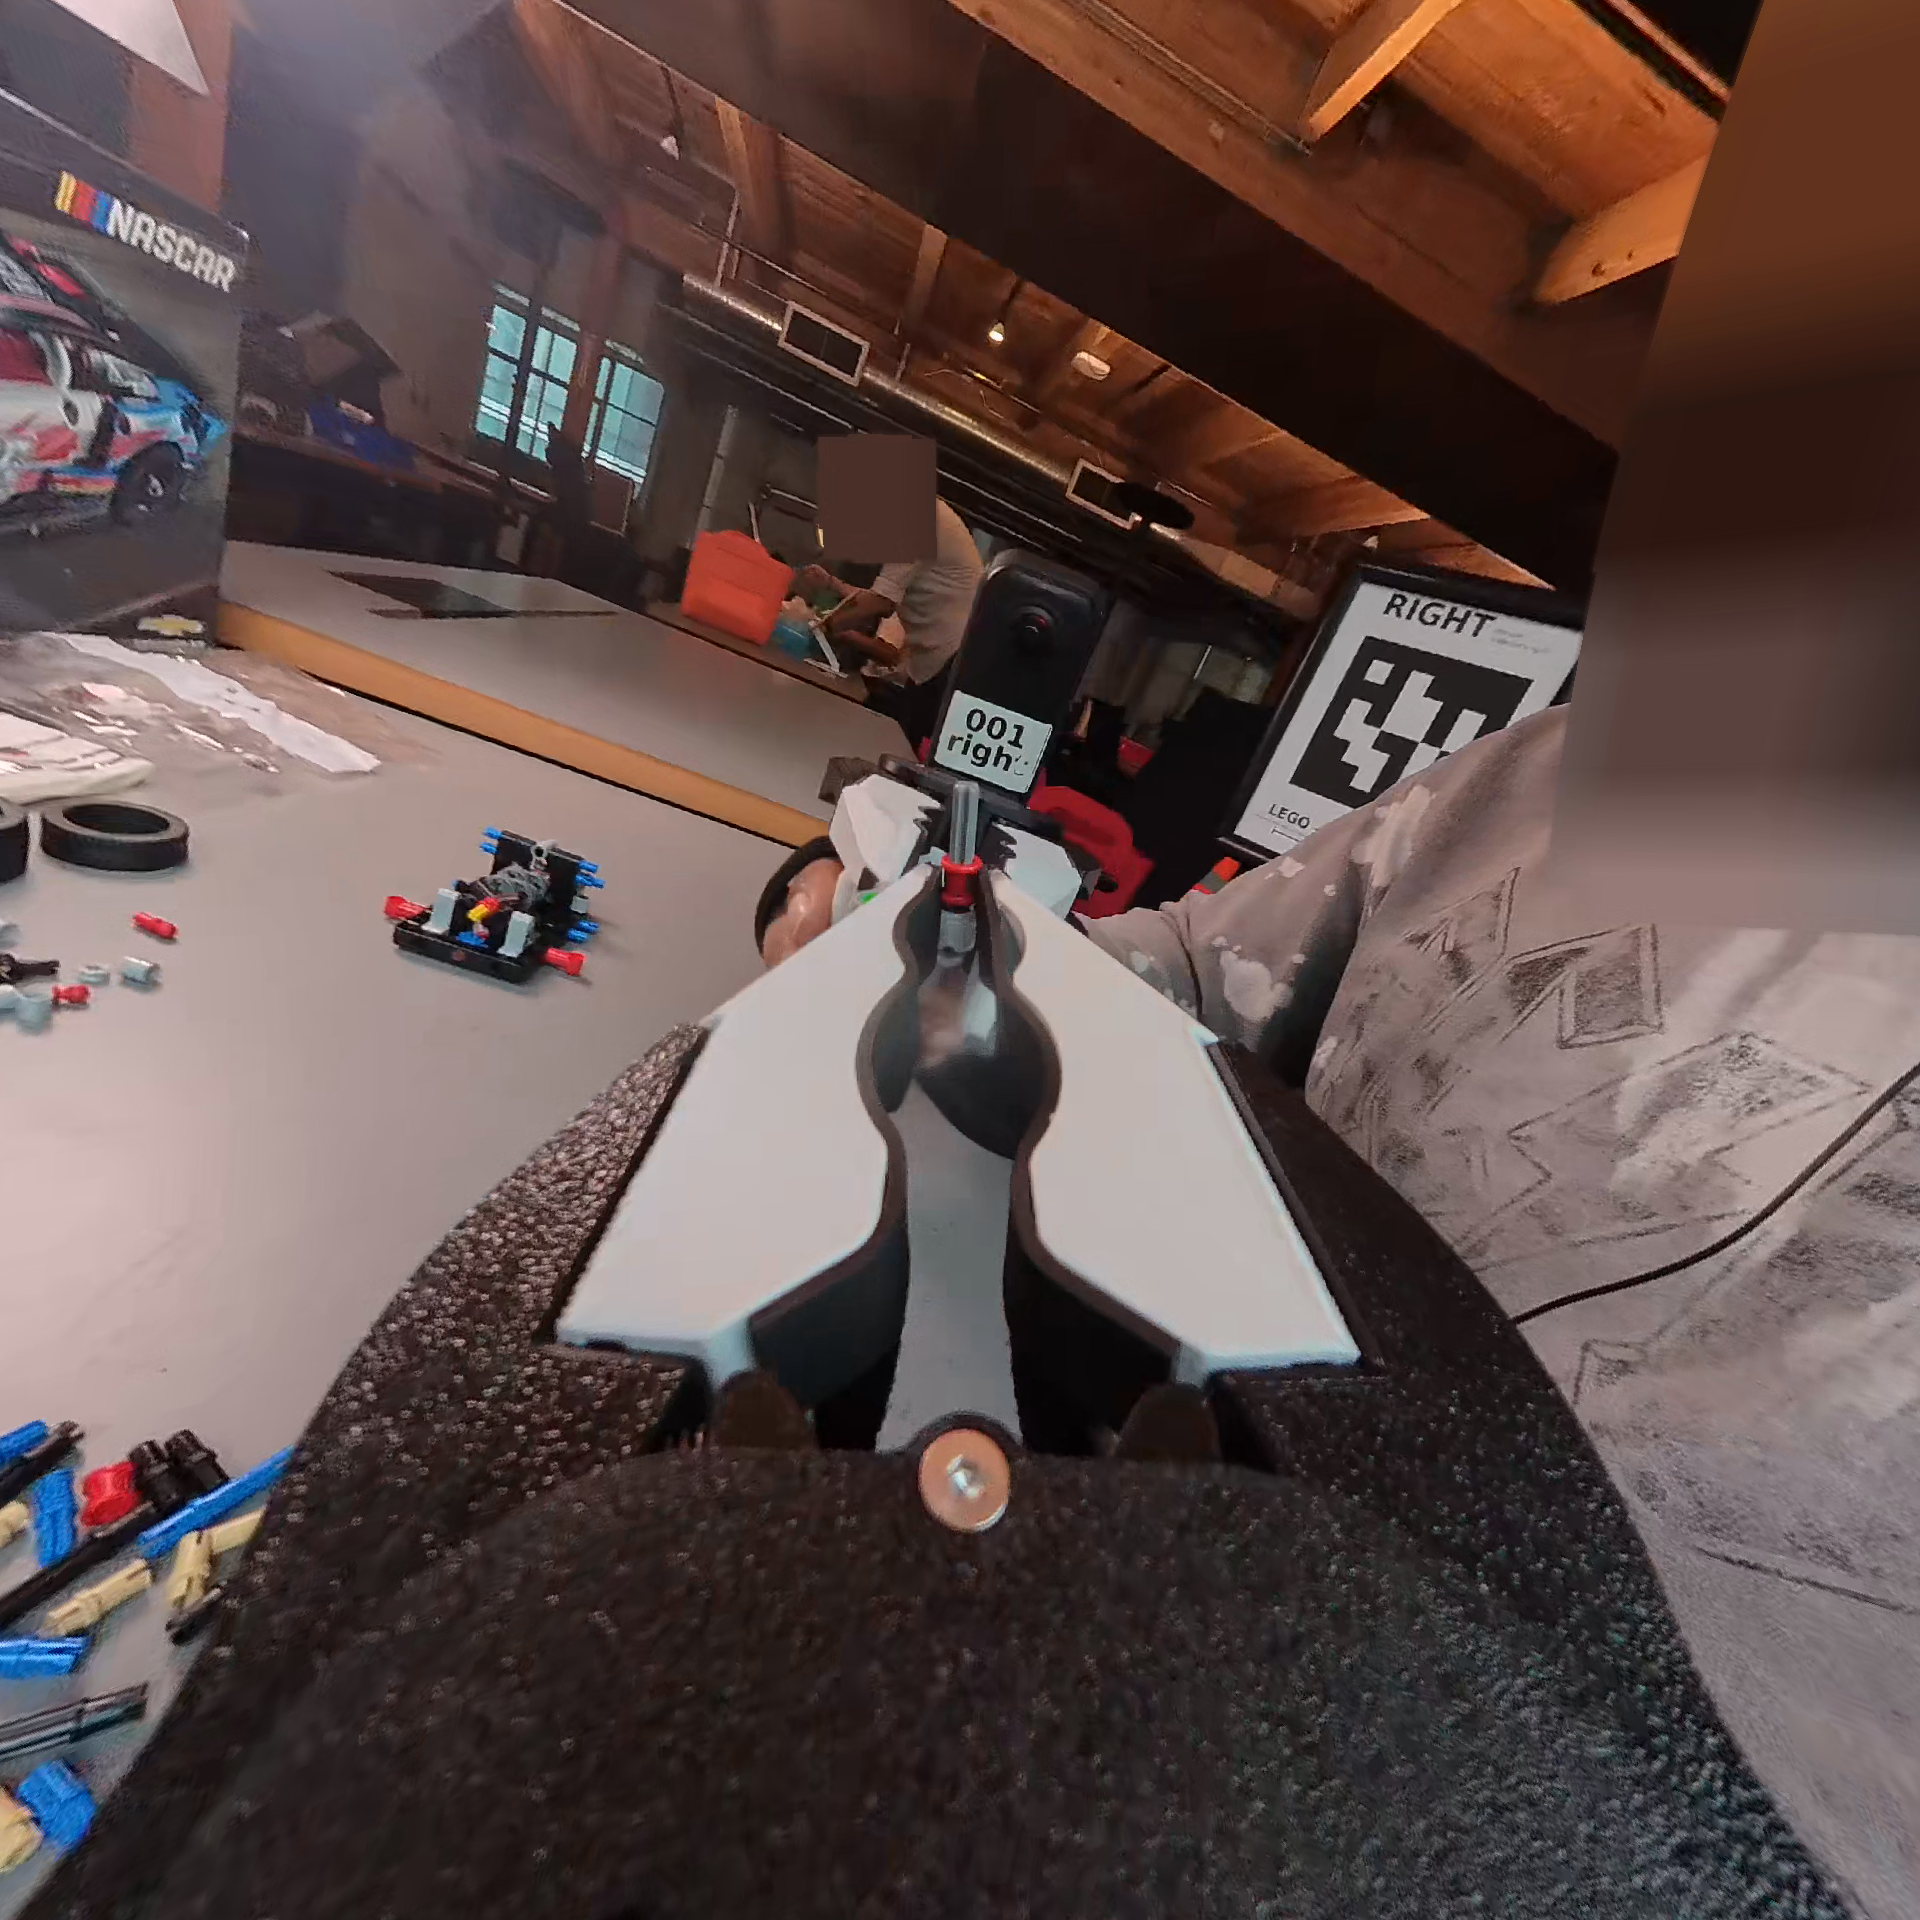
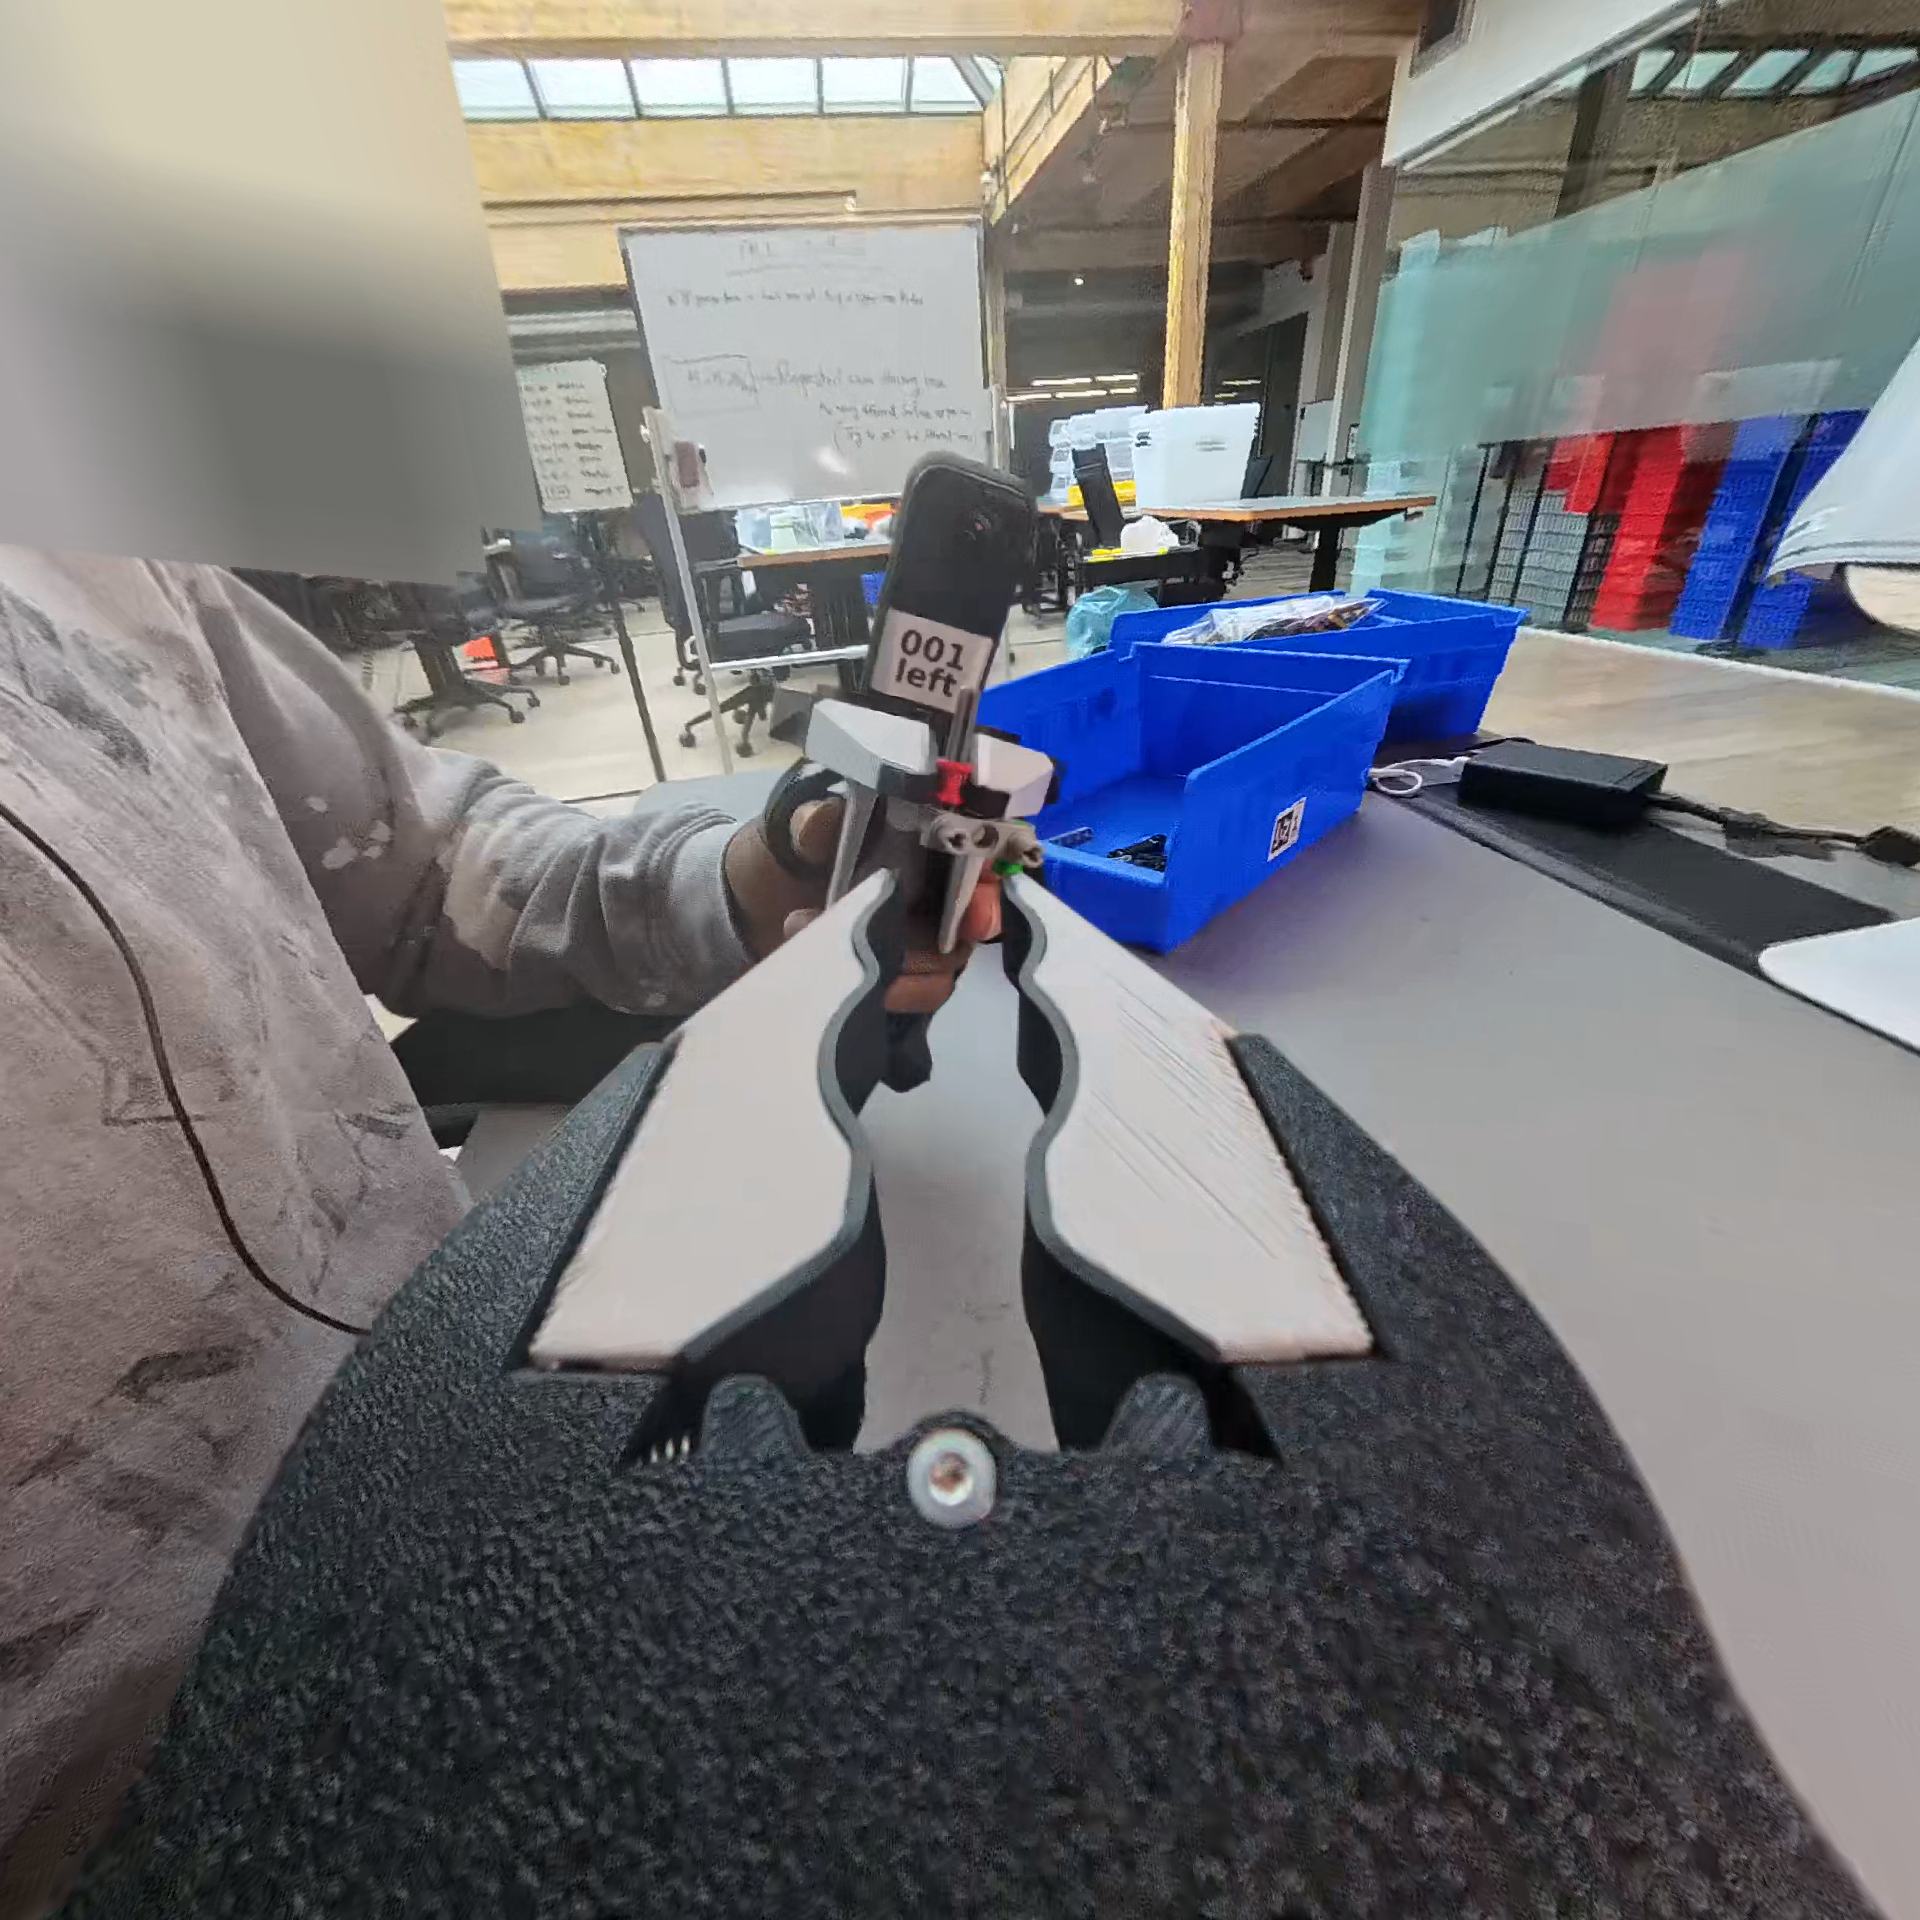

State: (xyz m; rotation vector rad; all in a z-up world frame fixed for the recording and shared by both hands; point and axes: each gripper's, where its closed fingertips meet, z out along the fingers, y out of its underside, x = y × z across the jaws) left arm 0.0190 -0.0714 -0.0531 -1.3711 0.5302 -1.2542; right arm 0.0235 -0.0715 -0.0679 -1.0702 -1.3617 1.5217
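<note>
On the left of the left wrist view, a printed box showing a race car (image 1: 104, 384) stood at the far edge of your grey desk (image 1: 312, 1143), with two black rubber tyres (image 1: 114, 836) lying flat in front of it. Loose blue, red and tan pins (image 1: 62, 1527) lay scattered near the desk's front edge, and a small black chassis assembly (image 1: 499, 914) with blue and red pins sat well apart from them, farther in. At the centre, your left gripper (image 1: 951, 920) had its fingers closed narrowly on a grey axle assembly (image 1: 961, 868) carrying a red bushing; its long axis ran upright, pointing away along the fingers toward the right gripper (image 2: 951, 883) facing it. In the right wrist view, those fingers stood slightly apart, their tips at the same small grey piece; I cannot tell whether they gripped it. To the right, two blue bins (image 2: 1195, 779) rested on the desk.
</note>
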